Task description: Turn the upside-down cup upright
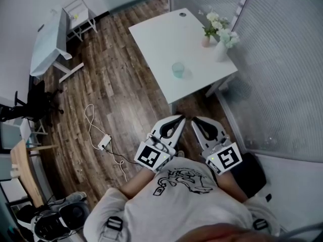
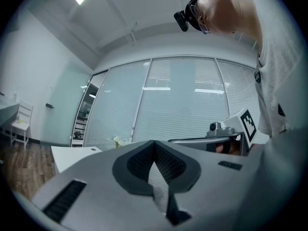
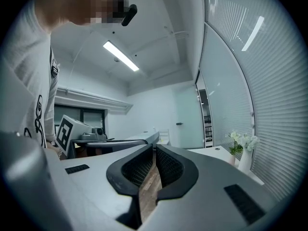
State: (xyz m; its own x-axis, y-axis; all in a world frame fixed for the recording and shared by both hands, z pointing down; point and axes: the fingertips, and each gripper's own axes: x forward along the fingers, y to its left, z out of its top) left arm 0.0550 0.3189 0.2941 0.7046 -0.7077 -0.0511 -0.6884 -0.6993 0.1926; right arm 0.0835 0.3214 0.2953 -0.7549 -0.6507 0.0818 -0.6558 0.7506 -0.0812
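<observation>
A translucent teal cup (image 1: 177, 69) stands on the white table (image 1: 161, 39), towards its near edge. Whether it is upside down I cannot tell from this distance. My left gripper (image 1: 180, 118) and right gripper (image 1: 194, 120) are side by side close to my chest, over the wood floor and short of the table. Both are shut with nothing between the jaws. In the left gripper view the closed left gripper (image 2: 154, 143) points at the blinds, with the table (image 2: 72, 155) low at the left. The closed right gripper (image 3: 154, 148) fills the right gripper view. The cup shows in neither gripper view.
Two vases of white flowers (image 1: 207, 32) (image 1: 223, 44) stand at the table's right side. A glass wall with blinds (image 1: 282, 74) runs along the right. A white cable and adapter (image 1: 103, 142) lie on the floor. A second white desk (image 1: 48, 42) and chair (image 1: 78, 14) stand far left.
</observation>
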